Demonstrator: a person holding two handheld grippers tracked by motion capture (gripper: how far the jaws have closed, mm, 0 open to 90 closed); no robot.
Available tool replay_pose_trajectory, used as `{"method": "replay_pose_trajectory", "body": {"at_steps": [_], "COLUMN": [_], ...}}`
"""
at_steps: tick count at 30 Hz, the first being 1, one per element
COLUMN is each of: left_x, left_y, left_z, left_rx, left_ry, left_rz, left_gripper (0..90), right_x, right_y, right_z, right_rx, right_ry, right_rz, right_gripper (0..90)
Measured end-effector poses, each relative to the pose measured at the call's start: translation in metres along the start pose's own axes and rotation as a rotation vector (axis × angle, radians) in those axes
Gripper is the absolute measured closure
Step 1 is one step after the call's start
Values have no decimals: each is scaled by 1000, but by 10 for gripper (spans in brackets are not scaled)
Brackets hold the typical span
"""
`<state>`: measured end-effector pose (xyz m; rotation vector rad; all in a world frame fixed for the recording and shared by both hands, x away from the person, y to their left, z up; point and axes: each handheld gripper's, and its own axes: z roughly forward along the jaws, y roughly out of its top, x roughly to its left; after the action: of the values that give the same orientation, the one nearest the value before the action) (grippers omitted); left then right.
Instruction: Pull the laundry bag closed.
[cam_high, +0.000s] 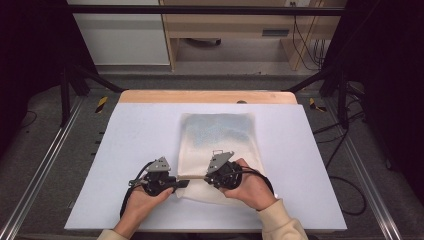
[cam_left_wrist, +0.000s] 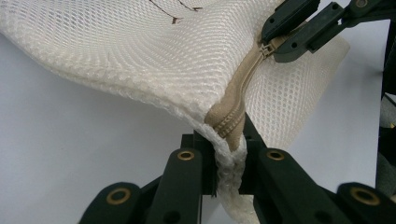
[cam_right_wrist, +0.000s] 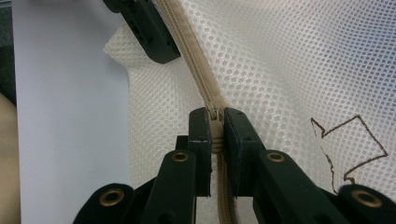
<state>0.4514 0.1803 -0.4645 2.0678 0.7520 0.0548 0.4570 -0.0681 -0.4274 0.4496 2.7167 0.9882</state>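
A white mesh bag with a beige zipper lies flat on the pale board, its near edge lifted. My left gripper is shut on the bag's near-left corner, at the zipper's end. My right gripper is shut on the zipper pull, a short way along the same zipper. The zipper stretch runs taut between the two. In the left gripper view the right gripper pinches the slider at the top right. In the right gripper view the left gripper holds the zipper farther up.
A brown outline figure is printed on the mesh. The board rests on a wooden table with metal rails at both sides. A wooden cabinet and cables stand beyond the far edge.
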Motion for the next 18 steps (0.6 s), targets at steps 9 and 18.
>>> {"method": "replay_pose_trajectory", "body": {"at_steps": [9,18], "left_x": [0,0], "left_y": [0,0], "left_z": [0,0], "left_rx": [2,5], "left_ry": [1,0], "left_rz": [-2,2], "left_gripper": [826,826], "right_x": [-1,-2], "right_y": [-6,-12], "right_z": [-3,-7], "right_rx": [-2,-6], "right_ry": [-5,-12], "right_rz": [15,24], "right_gripper": [821,821]}}
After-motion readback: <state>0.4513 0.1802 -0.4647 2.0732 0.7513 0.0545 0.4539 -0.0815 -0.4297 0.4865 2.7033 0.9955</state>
